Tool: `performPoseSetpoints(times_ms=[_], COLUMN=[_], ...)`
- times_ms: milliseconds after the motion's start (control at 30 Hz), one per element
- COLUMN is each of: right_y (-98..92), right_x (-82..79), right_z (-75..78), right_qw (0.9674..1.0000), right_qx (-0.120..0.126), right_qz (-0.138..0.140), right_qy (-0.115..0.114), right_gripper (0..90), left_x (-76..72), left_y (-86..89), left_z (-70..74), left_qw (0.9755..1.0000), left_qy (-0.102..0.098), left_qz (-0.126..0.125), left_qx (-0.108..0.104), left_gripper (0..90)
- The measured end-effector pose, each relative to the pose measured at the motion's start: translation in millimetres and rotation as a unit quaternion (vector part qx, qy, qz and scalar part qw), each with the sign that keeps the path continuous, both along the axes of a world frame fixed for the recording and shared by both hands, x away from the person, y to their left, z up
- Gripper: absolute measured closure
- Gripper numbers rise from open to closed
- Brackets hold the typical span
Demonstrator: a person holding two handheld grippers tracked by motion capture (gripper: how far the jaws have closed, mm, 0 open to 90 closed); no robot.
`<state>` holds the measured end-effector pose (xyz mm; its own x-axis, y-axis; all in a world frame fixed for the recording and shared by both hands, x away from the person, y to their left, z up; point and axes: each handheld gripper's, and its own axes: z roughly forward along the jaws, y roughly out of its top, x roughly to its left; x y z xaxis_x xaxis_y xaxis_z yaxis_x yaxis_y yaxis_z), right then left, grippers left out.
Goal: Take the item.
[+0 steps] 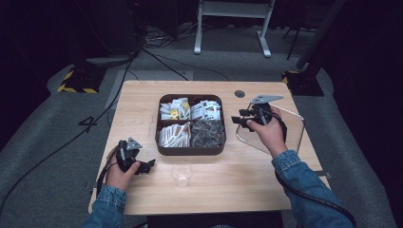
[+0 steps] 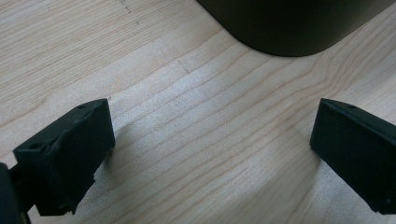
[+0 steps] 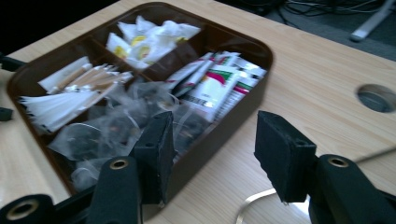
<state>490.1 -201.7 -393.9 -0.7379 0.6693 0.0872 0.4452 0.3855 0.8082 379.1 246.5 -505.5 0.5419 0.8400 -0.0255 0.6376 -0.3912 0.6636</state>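
The table (image 1: 142, 102) is of pale wood with a fine grain, and it has 1 round cable hole (image 1: 239, 93) near its far edge. Around it the room is dark, with grey carpet, black cables on the floor and a white frame on feet behind the table.

The right gripper (image 1: 236, 120) hangs above the table just to the right of the brown tray (image 1: 190, 150); its jaws stand apart with nothing between them. The tray has 4 compartments full of sachets and small packets, and in the right gripper view (image 3: 212, 142) it lies just ahead of the jaws.

The left gripper (image 1: 151, 164) is low over the wood, its jaws wide apart and empty (image 2: 210, 154). The tray is ahead of it, and a clear plastic cup (image 1: 182, 173) stands just to its right.
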Motion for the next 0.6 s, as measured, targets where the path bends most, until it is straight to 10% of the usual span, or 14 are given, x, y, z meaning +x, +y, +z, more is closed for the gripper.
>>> performPoseSetpoints(times_ms=[600], right_y=[71.9], right_x=[8.5], right_z=[-28.6], right_qw=[0.9964], right_qx=[-0.022], right_qz=[0.069], right_qy=[0.044], right_gripper=[49.0], left_x=[0.9], left_y=[0.3], left_z=[0.0], left_qw=[1.0000], left_qy=[-0.001], left_qz=[-0.004], left_qx=[0.001], left_gripper=[0.2])
